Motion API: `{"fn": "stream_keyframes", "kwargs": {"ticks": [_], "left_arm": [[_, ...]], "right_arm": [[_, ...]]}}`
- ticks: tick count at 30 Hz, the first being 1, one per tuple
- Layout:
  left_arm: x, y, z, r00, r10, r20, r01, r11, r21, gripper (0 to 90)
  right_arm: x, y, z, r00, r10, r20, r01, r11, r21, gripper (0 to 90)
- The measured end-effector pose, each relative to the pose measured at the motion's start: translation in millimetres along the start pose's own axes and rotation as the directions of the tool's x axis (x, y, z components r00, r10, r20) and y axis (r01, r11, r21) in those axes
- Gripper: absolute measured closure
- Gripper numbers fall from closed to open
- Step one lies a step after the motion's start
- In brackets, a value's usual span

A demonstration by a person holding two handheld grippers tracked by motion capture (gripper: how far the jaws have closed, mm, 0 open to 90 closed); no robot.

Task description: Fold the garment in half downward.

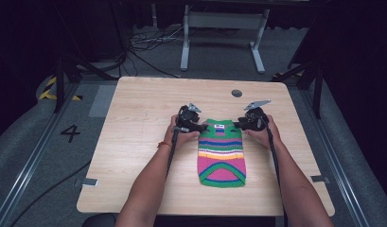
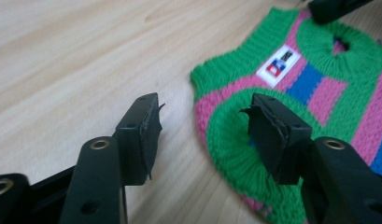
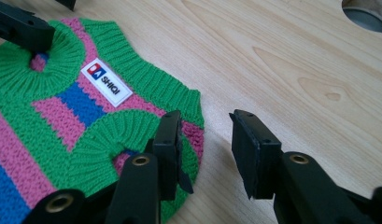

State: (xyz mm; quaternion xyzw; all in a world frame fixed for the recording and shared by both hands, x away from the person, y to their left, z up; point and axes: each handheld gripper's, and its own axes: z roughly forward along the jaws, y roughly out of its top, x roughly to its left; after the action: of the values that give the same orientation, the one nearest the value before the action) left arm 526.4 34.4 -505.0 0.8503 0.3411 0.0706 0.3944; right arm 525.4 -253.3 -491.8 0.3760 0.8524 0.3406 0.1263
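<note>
One striped knitted sweater (image 1: pixel 222 152) is seen on one wooden table (image 1: pixel 134 142). One white label (image 3: pixel 106 81) is sewn on it. Two grippers are counted: the left gripper (image 2: pixel 202 126) and the right gripper (image 3: pixel 205 140). One round hole (image 1: pixel 236 93) is cut in the table.

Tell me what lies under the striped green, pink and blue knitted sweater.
The striped knitted sweater lies flat on the light wooden table, with bare wood all around it. Whatever the knit covers cannot be seen.
</note>
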Motion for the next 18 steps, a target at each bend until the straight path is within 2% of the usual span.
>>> {"fn": "stream_keyframes", "kwargs": {"ticks": [2, 4, 6, 8, 11, 13, 15, 18], "left_arm": [[0.1, 1.7, 1.9, 0.9999, 0.015, 0.001, -0.015, 0.9997, 0.018, 44.9], [-2.0, 5.9, 4.7, 0.9983, 0.059, -0.003, -0.059, 0.9971, 0.047, 44.5], [-2.8, 9.1, 7.1, 0.9988, 0.047, -0.007, -0.047, 0.9973, 0.056, 44.5], [-4.0, 10.1, 8.5, 0.9982, 0.056, -0.019, -0.055, 0.9968, 0.058, 44.6], [-4.0, 10.8, 9.5, 0.997, 0.071, -0.031, -0.069, 0.9961, 0.055, 43.6], [-3.6, 10.8, 9.5, 0.9973, 0.066, -0.034, -0.064, 0.9964, 0.055, 38.2], [4.5, 12.5, 7.5, 0.9989, 0.026, -0.04, -0.024, 0.9988, 0.042, 36.3], [8.0, 13.3, 10.0, 0.9991, 0.005, -0.041, -0.003, 0.999, 0.044, 34.7]], "right_arm": [[-0.2, -0.3, 1.1, 1.0, 0.008, 0.0, -0.008, 1.0, -0.001, 63.4], [0.5, 0.3, 3.7, 1.0, 0.007, -0.005, -0.007, 1.0, 0.002, 62.1], [0.5, 1.1, 5.9, 0.9998, 0.02, -0.003, -0.02, 0.9998, 0.009, 60.4], [0.2, 1.1, 7.8, 0.9994, 0.036, -0.003, -0.036, 0.9993, 0.007, 56.6], [-1.2, -0.4, 8.5, 0.9984, 0.054, -0.019, -0.054, 0.9986, 0.003, 55.8], [-0.6, 0.1, 8.1, 0.9985, 0.054, -0.011, -0.054, 0.9985, 0.008, 54.7], [-0.5, 1.6, 6.4, 0.9985, 0.051, -0.018, -0.051, 0.9987, -0.008, 54.4], [0.4, 4.2, 6.6, 0.9991, 0.04, -0.016, -0.04, 0.999, -0.021, 54.0]]}}
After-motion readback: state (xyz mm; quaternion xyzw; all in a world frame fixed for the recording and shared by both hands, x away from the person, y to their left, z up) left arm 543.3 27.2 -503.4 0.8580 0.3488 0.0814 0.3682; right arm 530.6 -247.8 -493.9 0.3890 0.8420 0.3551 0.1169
